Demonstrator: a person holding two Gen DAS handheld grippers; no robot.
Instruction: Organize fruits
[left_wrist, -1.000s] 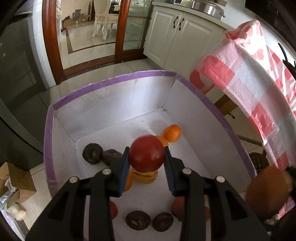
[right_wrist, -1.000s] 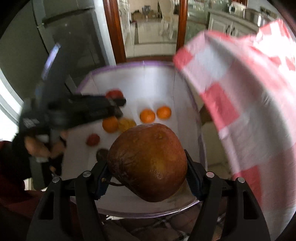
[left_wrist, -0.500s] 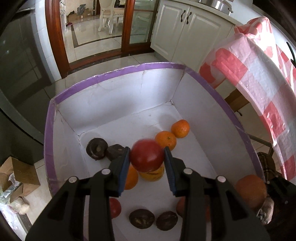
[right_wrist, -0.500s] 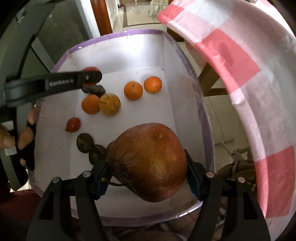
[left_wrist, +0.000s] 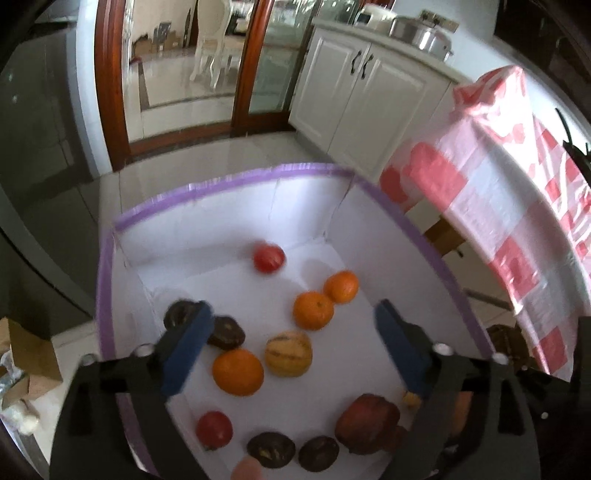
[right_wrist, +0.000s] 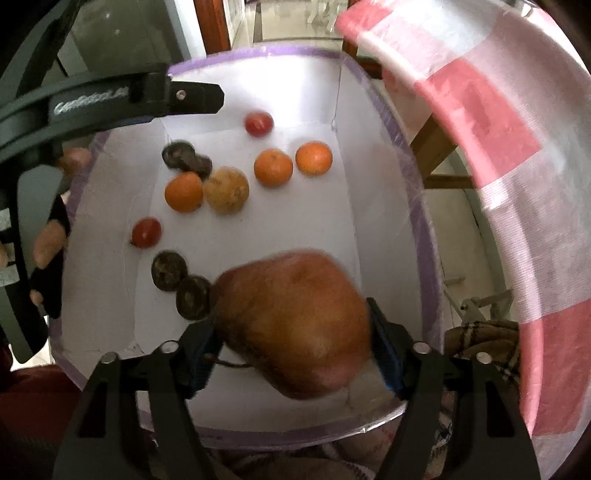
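Note:
A white box with a purple rim (left_wrist: 229, 184) (right_wrist: 417, 206) holds three oranges (left_wrist: 312, 310), a yellowish striped fruit (left_wrist: 289, 352), several dark brown fruits (left_wrist: 271, 448), a small red one (left_wrist: 214, 430) and a brown-red one (left_wrist: 367, 422). My left gripper (left_wrist: 291, 308) hangs over the box, its jaws opening wide with nothing between them. A blurred red fruit (left_wrist: 269, 256) (right_wrist: 258, 123) lies at the far wall. My right gripper (right_wrist: 291, 332) is over the near end, jaws opening. A large brown-red fruit (right_wrist: 295, 325) sits blurred and tilted between its pads, coming loose.
A table under a pink-and-white checked cloth (left_wrist: 498, 221) (right_wrist: 480, 129) overhangs the box's right side. White cabinets (left_wrist: 369, 92) and a wood-framed glass door (left_wrist: 110, 92) stand behind. A cardboard box (left_wrist: 22, 354) lies on the floor at left. A person's hand (right_wrist: 48, 240) grips the left tool.
The left jaws sprang open and the red fruit dropped to the box's far end. The right gripper sank toward the box; its jaws widened and the big fruit tilted and slipped.

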